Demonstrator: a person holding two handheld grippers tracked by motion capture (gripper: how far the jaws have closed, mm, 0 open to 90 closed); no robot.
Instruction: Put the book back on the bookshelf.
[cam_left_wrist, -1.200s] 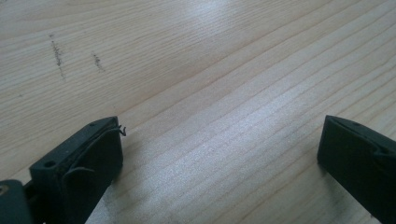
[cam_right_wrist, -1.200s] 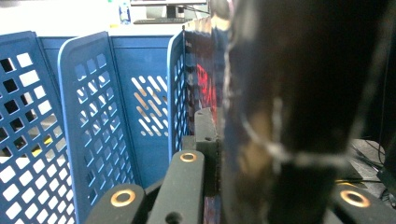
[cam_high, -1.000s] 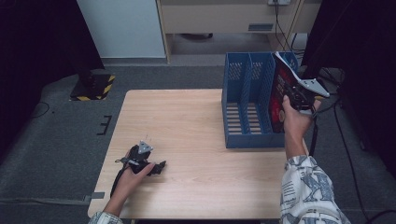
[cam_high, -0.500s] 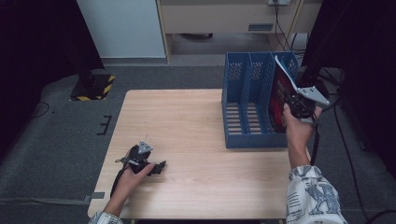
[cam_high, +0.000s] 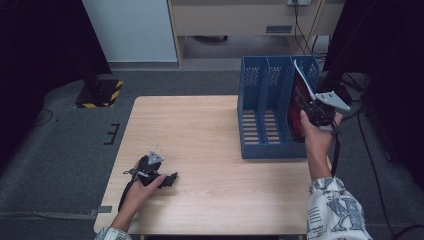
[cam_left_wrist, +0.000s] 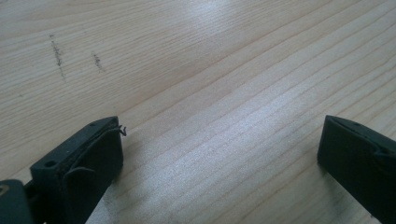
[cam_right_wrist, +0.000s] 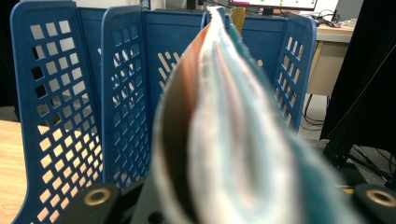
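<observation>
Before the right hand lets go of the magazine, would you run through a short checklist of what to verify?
1. Magazine inside the rightmost slot of the blue file rack: ok.
2. Magazine upright: not ok, it leans.
3. Its bottom edge resting on the rack floor: cannot tell.
4. Right gripper jaws, just opening, magazine between them; fully released: cannot tell.
5. Left gripper open, resting on the table, out of the way: ok.
</observation>
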